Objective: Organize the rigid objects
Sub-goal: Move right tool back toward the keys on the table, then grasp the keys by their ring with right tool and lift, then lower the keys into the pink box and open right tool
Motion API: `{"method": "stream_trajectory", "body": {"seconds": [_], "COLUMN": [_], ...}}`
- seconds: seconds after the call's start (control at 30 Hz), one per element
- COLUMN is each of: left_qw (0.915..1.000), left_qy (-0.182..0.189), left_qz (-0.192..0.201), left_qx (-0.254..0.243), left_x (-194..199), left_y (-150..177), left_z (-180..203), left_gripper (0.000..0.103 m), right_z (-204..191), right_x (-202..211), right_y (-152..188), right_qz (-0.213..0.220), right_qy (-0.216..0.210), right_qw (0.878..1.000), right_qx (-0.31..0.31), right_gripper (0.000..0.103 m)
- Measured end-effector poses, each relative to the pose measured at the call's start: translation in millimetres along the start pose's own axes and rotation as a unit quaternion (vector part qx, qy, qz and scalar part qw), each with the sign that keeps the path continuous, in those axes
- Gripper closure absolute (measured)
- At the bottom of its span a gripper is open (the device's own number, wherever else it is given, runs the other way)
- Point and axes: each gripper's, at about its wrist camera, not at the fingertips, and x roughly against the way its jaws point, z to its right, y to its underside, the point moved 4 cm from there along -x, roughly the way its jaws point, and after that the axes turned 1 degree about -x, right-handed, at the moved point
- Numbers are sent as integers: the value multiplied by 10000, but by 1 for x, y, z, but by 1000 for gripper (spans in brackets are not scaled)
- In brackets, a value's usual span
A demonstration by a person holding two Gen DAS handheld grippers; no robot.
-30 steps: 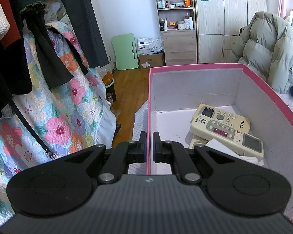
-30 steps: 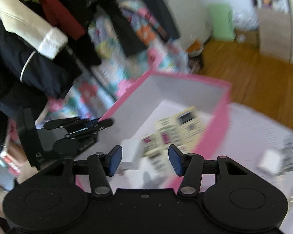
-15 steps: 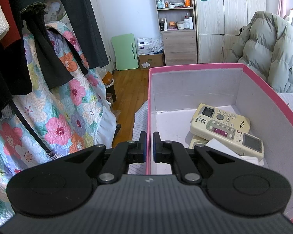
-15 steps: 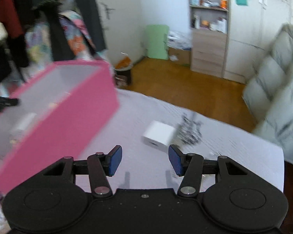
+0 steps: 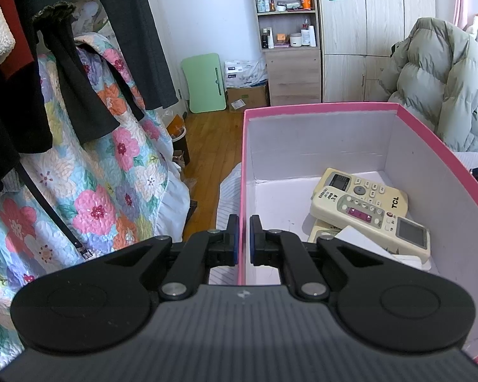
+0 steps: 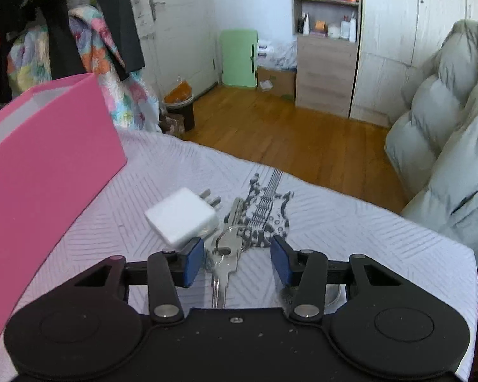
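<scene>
A pink box (image 5: 318, 107) with a white inside holds two cream remote controls (image 5: 363, 205) and a white flat item (image 5: 363, 243). My left gripper (image 5: 243, 243) is shut on the box's near wall. On the white patterned bedspread (image 6: 350, 222), a bunch of keys (image 6: 226, 254) on a ring lies beside a white plug charger (image 6: 183, 216). My right gripper (image 6: 236, 262) hangs low over the keys, its jaws closing. The keys lie between the blue pads (image 6: 192, 262), which do not press on them. The pink box (image 6: 47, 175) stands to its left.
A grey puffy coat (image 6: 446, 146) lies at the bed's right. A floral quilt (image 5: 105, 184) and dark clothes (image 5: 63, 73) hang on the left. Beyond the bed edge are wooden floor (image 6: 286, 127), a shelf cabinet (image 6: 326, 47) and a green folding board (image 6: 239, 59).
My right gripper has swung from the pink box rightward and down to the keys and charger, and its jaws have narrowed. My left gripper has stayed on the box wall.
</scene>
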Motion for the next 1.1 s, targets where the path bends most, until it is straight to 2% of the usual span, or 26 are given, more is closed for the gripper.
{"method": "stream_trajectory", "body": {"seconds": [0.07,0.17,0.3,0.6,0.7,0.97,1.03,1.1], "left_qw": [10000,10000,10000,10000,10000,10000,10000,10000], "left_qy": [-3,6,1,1,-1,-8,14,13], "left_qz": [-8,-9,-1,-3,-8,42,50,50], "left_qx": [8,13,18,8,1,17,43,28], "left_x": [0,0,-1,-1,-1,1,1,1], "left_y": [0,0,0,0,0,-1,-1,-2], "left_z": [1,1,0,1,1,1,0,0], "left_gripper": [98,98,98,98,98,98,98,98], "right_z": [-2,-5,-13,-62,-81,-141,-156,-168], "right_x": [-1,6,26,94,109,134,132,126], "right_y": [0,0,-1,-22,-36,-66,-69,-70], "right_qz": [25,90,518,1327,1313,1551,1578,1551], "right_qy": [-122,-229,-332,-600,-566,-1467,-1384,-1546], "right_qw": [9999,9997,9980,9887,9889,9739,9730,9715], "right_qx": [66,-80,-142,357,396,777,959,912], "right_gripper": [73,73,74,74,74,74,74,74]}}
